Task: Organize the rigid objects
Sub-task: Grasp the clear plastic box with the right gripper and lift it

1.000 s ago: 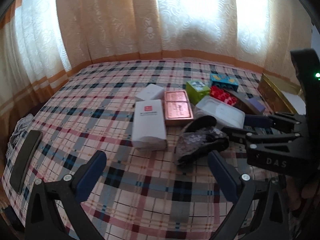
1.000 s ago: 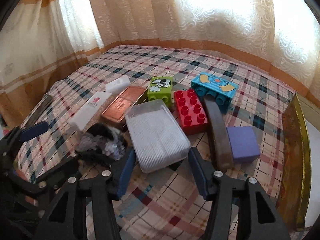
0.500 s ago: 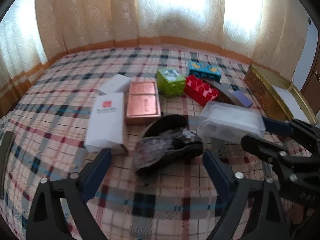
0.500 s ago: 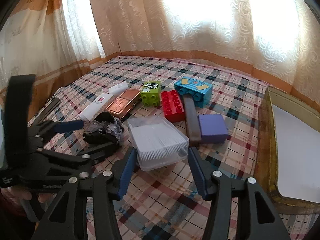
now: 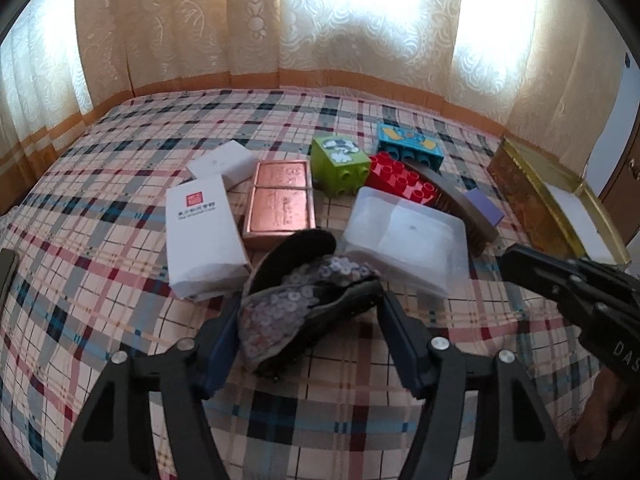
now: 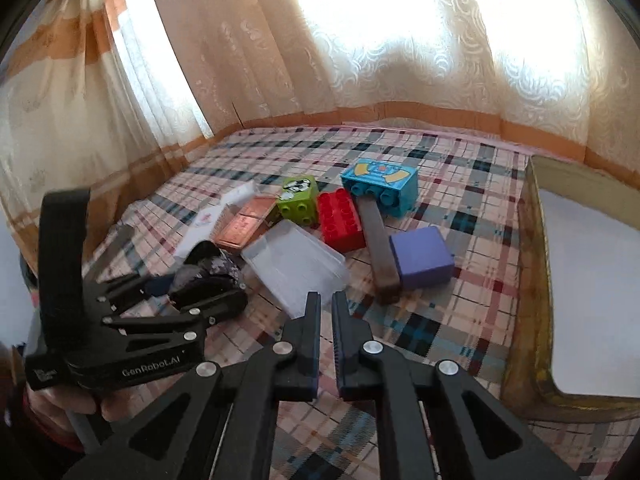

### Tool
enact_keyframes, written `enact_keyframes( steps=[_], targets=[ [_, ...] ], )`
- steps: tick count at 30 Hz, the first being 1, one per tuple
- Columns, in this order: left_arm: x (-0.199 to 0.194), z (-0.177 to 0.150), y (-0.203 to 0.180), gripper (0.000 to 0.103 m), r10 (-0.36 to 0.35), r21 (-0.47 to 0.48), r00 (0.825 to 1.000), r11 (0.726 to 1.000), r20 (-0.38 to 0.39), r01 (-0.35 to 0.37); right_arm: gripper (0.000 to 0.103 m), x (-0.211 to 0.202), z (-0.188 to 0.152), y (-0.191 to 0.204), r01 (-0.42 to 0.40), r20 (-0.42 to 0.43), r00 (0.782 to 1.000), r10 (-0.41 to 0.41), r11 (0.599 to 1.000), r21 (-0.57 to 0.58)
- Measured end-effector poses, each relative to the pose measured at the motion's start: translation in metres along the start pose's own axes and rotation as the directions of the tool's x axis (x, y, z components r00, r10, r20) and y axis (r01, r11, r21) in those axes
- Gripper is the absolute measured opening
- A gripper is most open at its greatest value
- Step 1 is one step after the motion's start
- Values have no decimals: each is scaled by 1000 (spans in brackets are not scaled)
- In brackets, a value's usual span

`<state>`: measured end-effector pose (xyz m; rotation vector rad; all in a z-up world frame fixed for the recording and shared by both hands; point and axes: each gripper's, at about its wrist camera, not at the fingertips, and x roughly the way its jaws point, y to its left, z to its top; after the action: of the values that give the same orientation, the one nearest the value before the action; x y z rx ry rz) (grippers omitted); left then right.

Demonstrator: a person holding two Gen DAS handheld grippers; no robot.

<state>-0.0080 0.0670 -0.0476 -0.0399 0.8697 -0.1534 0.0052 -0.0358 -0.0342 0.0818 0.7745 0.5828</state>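
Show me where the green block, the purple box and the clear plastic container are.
green block (image 5: 339, 165), left wrist view, front face.
purple box (image 6: 422, 257), right wrist view, top face.
clear plastic container (image 6: 294, 266), right wrist view, lid.

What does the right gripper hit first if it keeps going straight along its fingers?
Most likely the clear plastic box: the right gripper, fingers nearly together, points at its near corner, just short of it. Depth is uncertain, so it might pass above.

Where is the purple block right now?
The purple block sits on the checkered bedspread, right of centre in the right wrist view, touching the long brown bar, left of the gold box.
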Motion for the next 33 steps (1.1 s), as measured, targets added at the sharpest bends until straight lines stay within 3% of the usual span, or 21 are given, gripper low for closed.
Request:
enact_keyframes(
  steps=[3, 5, 6, 7, 8, 14, 17, 21, 27, 30, 33],
  targets=[
    [-11, -2, 3, 66, 49, 8, 998, 999, 47, -50, 12, -3, -1, 5, -19, 17, 1000, 19, 1000, -12],
    [-17, -2, 8, 66, 75, 5, 995, 997, 68, -75, 32, 2, -2, 10, -22, 1, 1000, 22, 999, -36],
    [-20, -2, 12, 66, 78, -3, 994, 997, 77, -78, 54, 5, -3, 12, -19, -10, 1000, 19, 999, -46],
    [-23, -1, 16, 66, 74, -13, 994, 997, 84, -74, 69, 7, -4, 15, -18, -10, 1000, 18, 998, -56],
    [-27, 0, 21, 66, 68, -23, 993, 998, 94, -67, 70, 7, -4, 17, -20, -1, 1000, 20, 998, -62],
    [-42, 6, 38, 66, 98, -48, 984, 995, 148, -92, 70, 13, 16, 29, 37, 56, 998, -28, 987, -158],
    [-51, 8, 47, 66, 104, -68, 980, 993, 171, -94, 70, 31, 25, 32, -32, 14, 999, 35, 982, -188],
    [-58, 9, 56, 66, 122, -79, 975, 991, 184, -109, 70, 59, 30, 42, 22, -37, 999, -33, 962, -274],
    [-56, 10, 66, 66, 136, -111, 974, 987, 179, -117, 70, 81, 26, 40, -26, -171, 985, -23, 960, -279],
    [-53, 10, 64, 66, 138, -115, 975, 986, 171, -120, 58, 79, 23, 42, 7, -151, 987, -52, 959, -282],
    [-51, 9, 60, 66, 130, -115, 978, 987, 161, -113, 58, 78, 21, 41, 19, -148, 987, -60, 964, -265]
  ],
)
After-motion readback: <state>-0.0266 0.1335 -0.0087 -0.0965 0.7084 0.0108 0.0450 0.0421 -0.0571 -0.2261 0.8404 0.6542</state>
